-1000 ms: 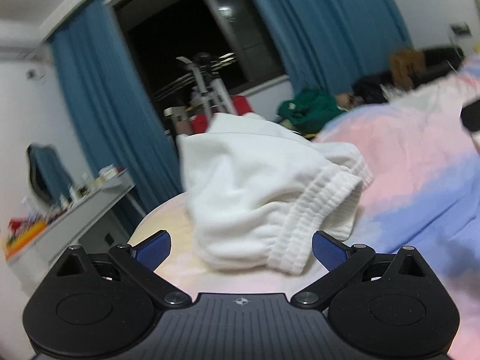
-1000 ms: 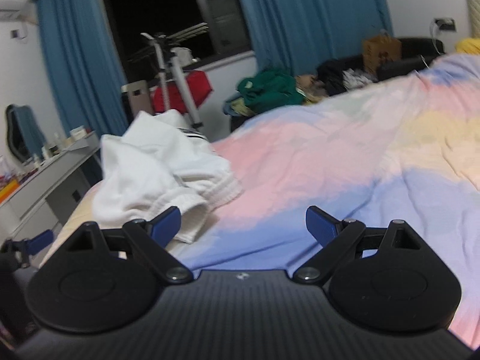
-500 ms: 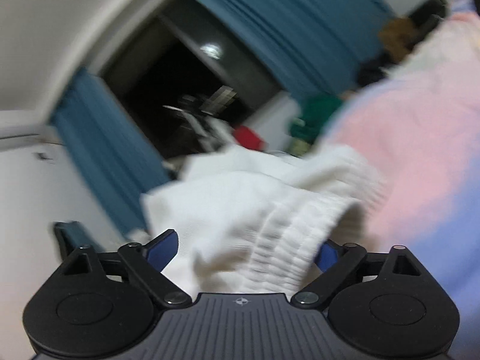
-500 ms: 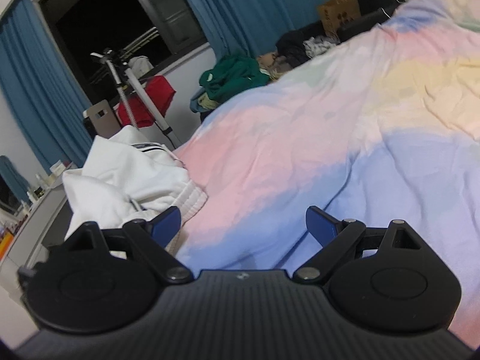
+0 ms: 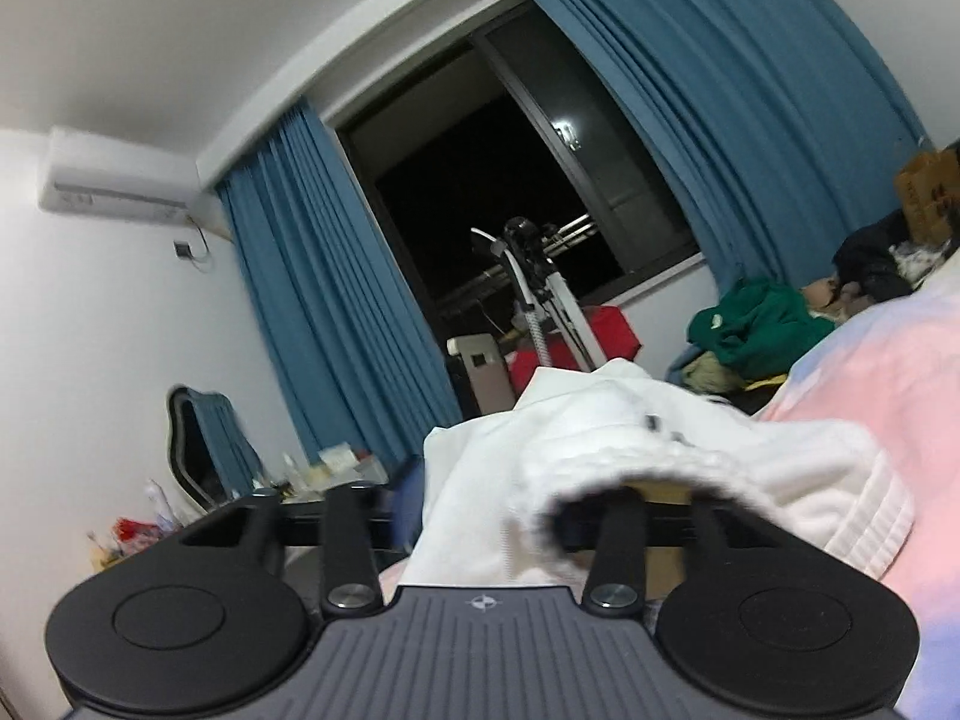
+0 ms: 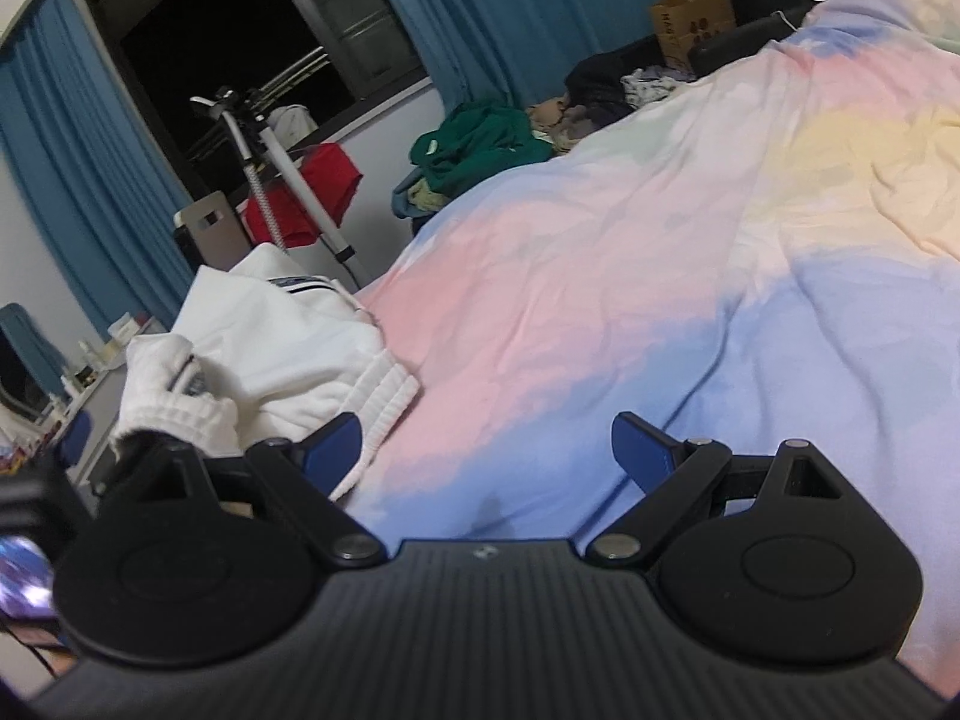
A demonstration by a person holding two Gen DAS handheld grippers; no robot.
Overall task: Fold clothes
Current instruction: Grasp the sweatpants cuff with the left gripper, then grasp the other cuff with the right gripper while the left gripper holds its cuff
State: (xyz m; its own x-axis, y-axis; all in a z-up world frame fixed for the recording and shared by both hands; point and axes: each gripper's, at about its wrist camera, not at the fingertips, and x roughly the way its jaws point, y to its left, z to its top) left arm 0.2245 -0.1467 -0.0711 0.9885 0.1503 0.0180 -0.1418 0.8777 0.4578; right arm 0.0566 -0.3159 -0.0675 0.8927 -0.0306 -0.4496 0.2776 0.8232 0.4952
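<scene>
A white garment (image 5: 630,438) with a ribbed hem lies bunched at the left edge of the pastel bedspread (image 5: 888,396). My left gripper (image 5: 489,519) points level into it, jaws closing, and the hem is gathered between them, covering the fingertips. In the right wrist view the same garment (image 6: 282,348) sits at the left, its hem pulled up into a bunch. My right gripper (image 6: 486,450) hovers open over the blue and pink bedspread (image 6: 600,300), just right of the garment, with nothing between its fingers.
Beyond the bed's far edge are a pile of green and dark clothes (image 6: 480,138), a white tripod stand (image 6: 264,180) with a red item beside it, and a paper bag (image 6: 690,18). A cluttered desk (image 5: 336,468) and a mirror stand left of the bed, under blue curtains.
My left gripper pushed forward into the white garment and its wide jaws drew in around the ribbed hem, lifting it. My right gripper sank slightly and rolled, staying open.
</scene>
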